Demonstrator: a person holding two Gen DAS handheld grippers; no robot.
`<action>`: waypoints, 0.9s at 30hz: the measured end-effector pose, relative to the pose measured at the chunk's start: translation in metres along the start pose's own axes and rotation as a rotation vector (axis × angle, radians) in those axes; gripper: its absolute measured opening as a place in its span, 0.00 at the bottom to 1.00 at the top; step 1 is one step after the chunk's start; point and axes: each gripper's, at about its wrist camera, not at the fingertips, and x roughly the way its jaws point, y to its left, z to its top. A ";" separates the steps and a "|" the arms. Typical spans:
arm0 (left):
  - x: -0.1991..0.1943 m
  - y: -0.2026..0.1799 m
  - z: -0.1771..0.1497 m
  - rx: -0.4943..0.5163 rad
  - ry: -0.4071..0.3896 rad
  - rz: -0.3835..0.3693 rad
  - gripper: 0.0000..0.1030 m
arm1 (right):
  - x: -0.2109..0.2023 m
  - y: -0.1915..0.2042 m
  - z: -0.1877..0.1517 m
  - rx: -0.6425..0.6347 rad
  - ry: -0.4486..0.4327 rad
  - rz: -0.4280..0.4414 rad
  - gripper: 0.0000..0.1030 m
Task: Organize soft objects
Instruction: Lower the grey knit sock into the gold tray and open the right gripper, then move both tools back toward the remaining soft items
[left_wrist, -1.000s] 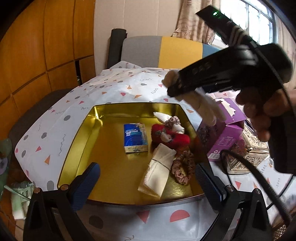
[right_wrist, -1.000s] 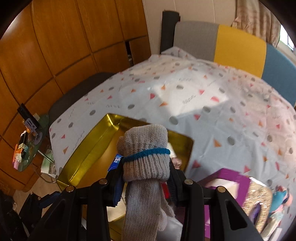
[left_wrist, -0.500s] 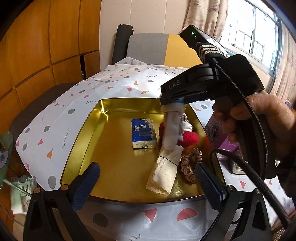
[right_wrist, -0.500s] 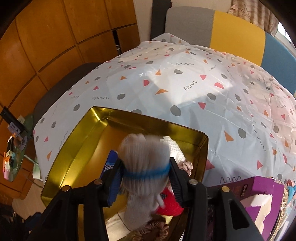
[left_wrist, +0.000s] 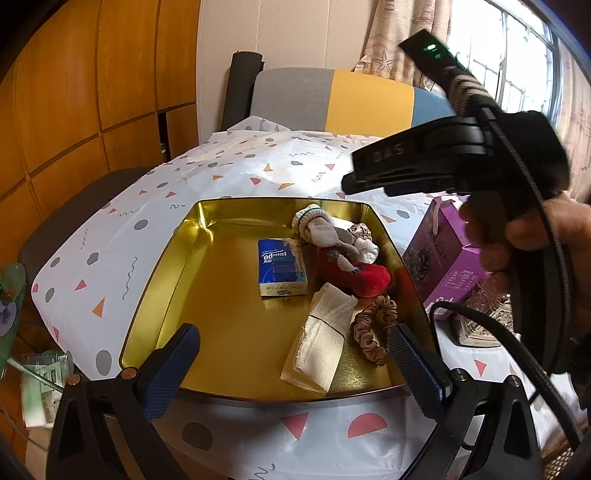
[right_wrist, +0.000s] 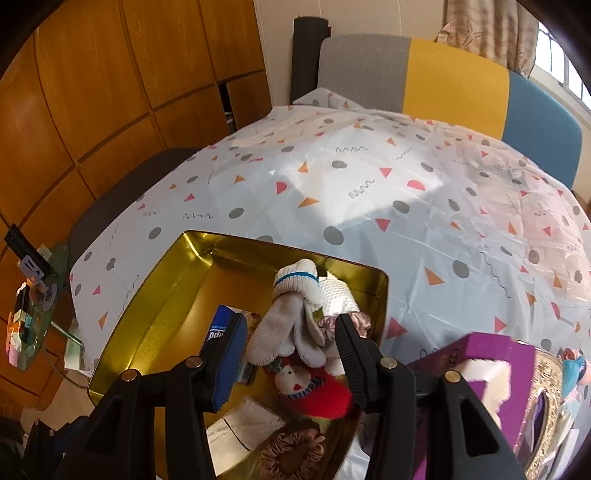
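The left gripper (left_wrist: 291, 363) hovers at the near rim of the shallow gold metal tray (left_wrist: 162, 280), its blue-padded jaws spread wide with nothing between them. The tray's left half is bare, while its right side is crowded: a folded cream gauze cloth (left_wrist: 321, 343), a brown satin scrunchie (left_wrist: 373, 328), a red plush toy (left_wrist: 364, 275) and a blue tissue pack (left_wrist: 280, 267) whose print reads "Tempo". The right gripper (right_wrist: 286, 354) stands parted above the grey knitted glove with a blue cuff band (right_wrist: 291, 321), clear of its pads. The glove lies in the tray's far right corner, cuff toward the far wall, long axis running near to far. Beyond stretches open patterned tablecloth (right_wrist: 369, 177).
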 end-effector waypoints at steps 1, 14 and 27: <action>-0.001 -0.001 0.000 0.001 0.000 -0.001 1.00 | -0.004 0.000 -0.001 -0.001 -0.009 -0.003 0.48; -0.007 -0.011 0.001 0.025 -0.009 -0.012 1.00 | -0.086 -0.024 -0.036 0.017 -0.203 -0.061 0.48; -0.020 -0.032 0.002 0.088 -0.036 -0.030 1.00 | -0.156 -0.096 -0.087 0.126 -0.298 -0.190 0.49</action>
